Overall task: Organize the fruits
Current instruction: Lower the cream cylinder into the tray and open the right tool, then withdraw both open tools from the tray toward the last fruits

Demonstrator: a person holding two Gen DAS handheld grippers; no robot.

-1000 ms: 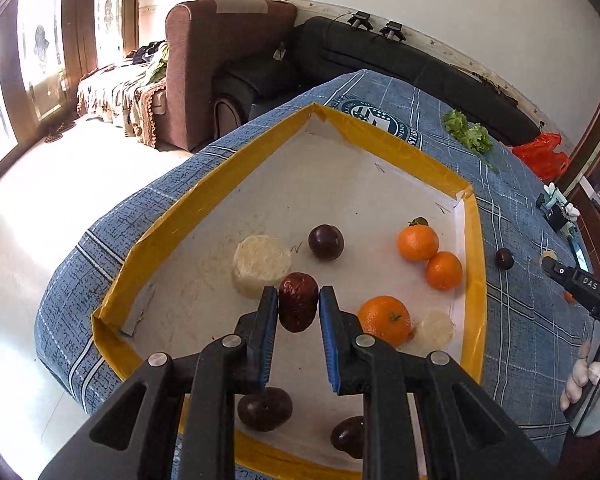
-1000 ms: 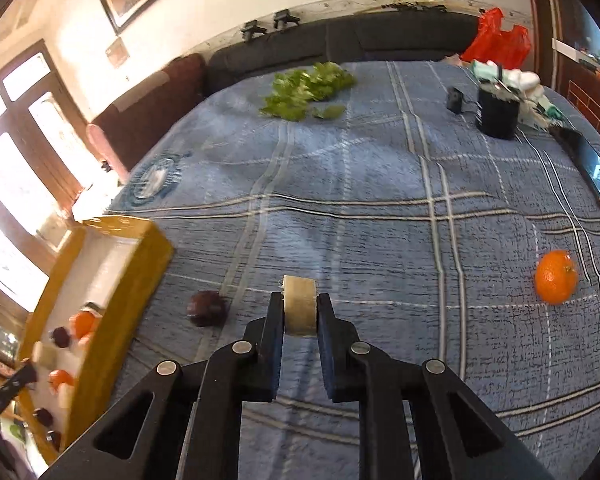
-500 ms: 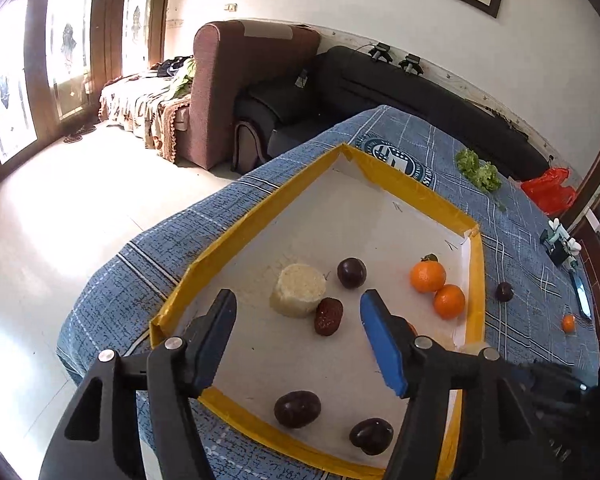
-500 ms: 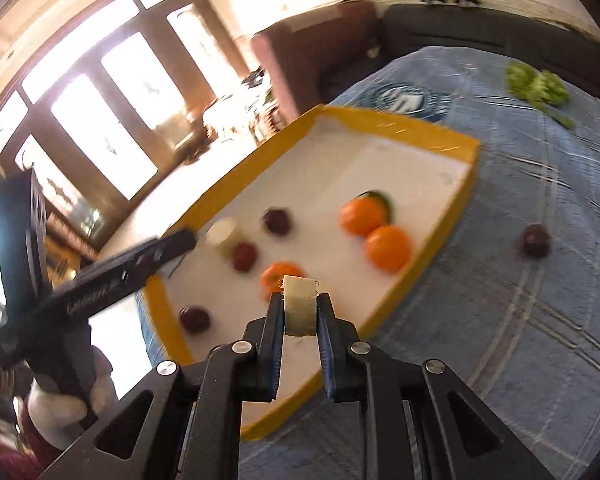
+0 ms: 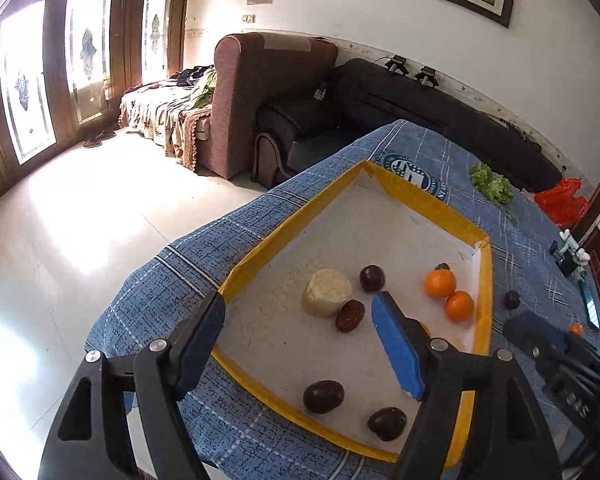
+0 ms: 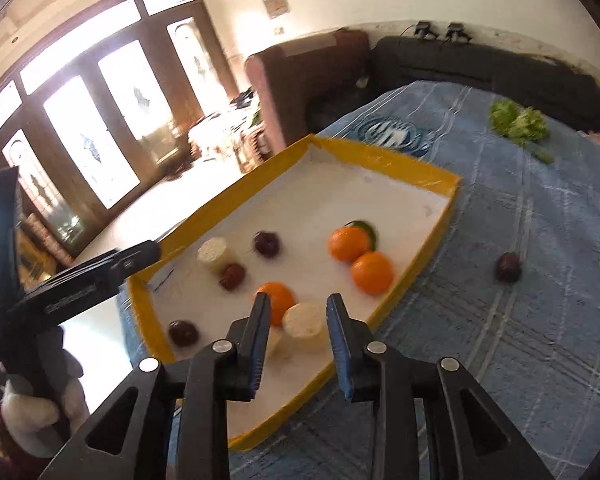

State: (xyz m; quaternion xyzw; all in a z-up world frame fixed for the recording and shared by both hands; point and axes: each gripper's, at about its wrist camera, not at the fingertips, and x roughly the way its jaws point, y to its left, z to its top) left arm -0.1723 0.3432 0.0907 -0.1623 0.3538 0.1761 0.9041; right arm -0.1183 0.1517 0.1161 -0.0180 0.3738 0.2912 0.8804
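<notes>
While hanging over tray (image 6: 416,172), right gripper (image 6: 298,334) at lower centre, jaws just opening, part-wide, pale slice (image 6: 303,326) loose between pads, lying on tray floor beside orange (image 6: 276,300). Left gripper (image 5: 298,340) at bottom of left view, jaws just opening too, wide, gripping nothing; red date (image 5: 350,315) beyond tips, touching pale round (image 5: 327,293). Two dark fruits (image 5: 323,396) near front rim. Further in: dark plum (image 5: 372,278), two oranges (image 5: 440,283) by right wall. Outside tray, right: plum on cloth (image 6: 508,267). Far upper right: greens (image 6: 520,122).
</notes>
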